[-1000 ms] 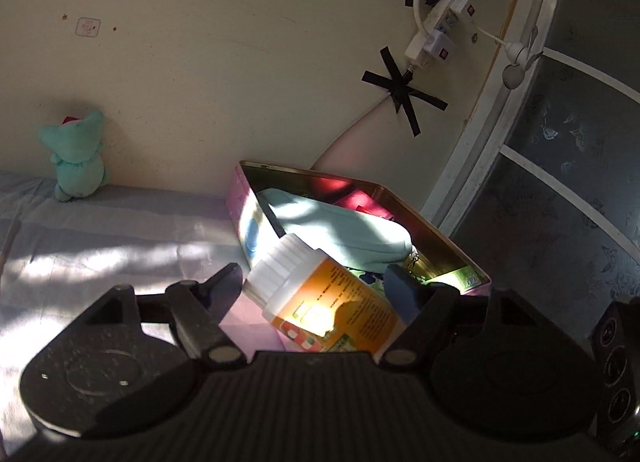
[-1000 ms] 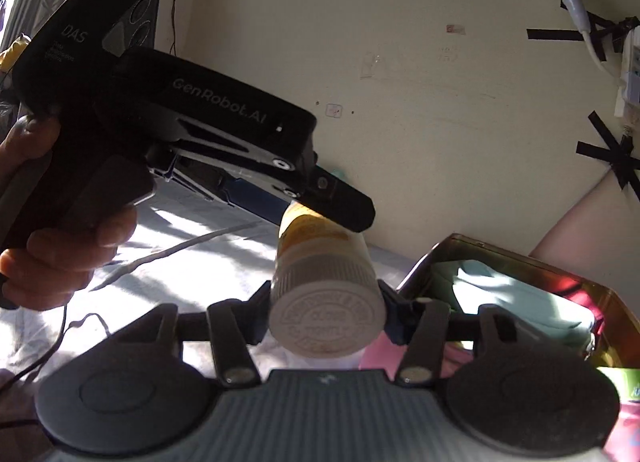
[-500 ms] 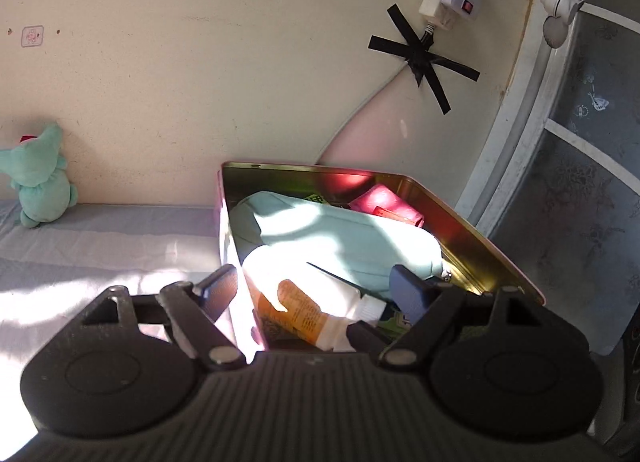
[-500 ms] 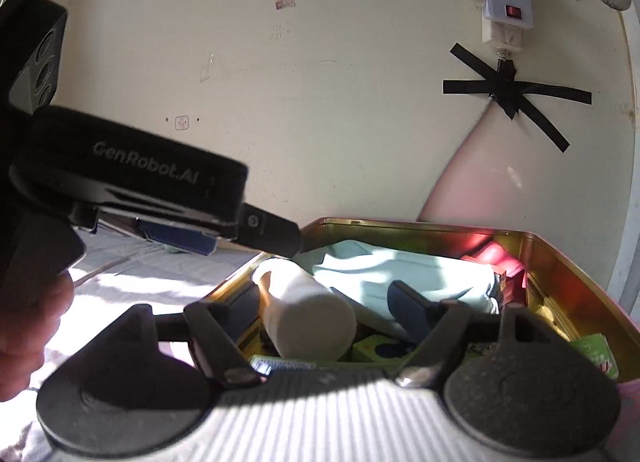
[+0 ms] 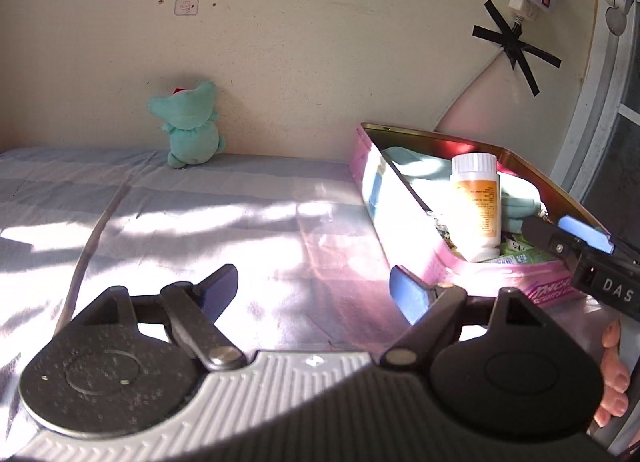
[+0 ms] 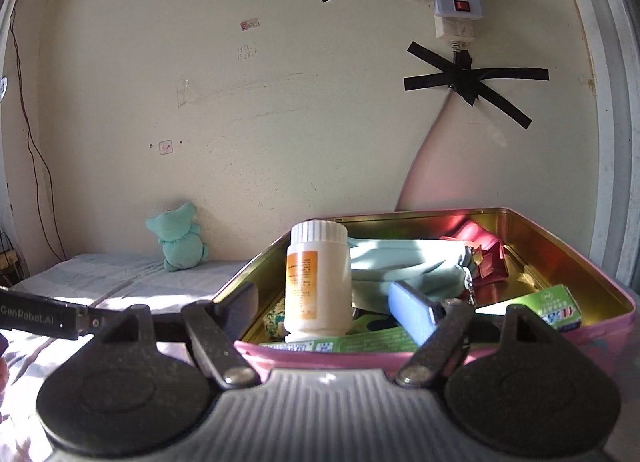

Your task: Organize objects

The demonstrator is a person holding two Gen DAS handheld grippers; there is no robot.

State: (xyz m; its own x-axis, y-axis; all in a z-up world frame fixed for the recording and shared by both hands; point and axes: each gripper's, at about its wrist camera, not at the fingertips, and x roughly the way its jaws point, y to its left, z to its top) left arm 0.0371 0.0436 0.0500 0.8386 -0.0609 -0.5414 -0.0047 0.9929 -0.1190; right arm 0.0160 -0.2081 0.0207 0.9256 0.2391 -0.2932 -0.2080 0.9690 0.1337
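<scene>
The white bottle (image 6: 318,282) with its orange label stands upright in the pink tin (image 6: 608,326), both grippers, left (image 5: 312,286) marked "GenRobot.AI" and right (image 6: 332,302) marked "DAS", gaping empty, having just opened

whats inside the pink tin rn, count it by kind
Inside the pink tin, as far as can be made out:
white pill bottle, upright: 1
light teal pouch: 1
red pouch: 1
green boxes: 2, the second along the near wall
Total: 5. Small bits under the bottle can't be identified.
</scene>
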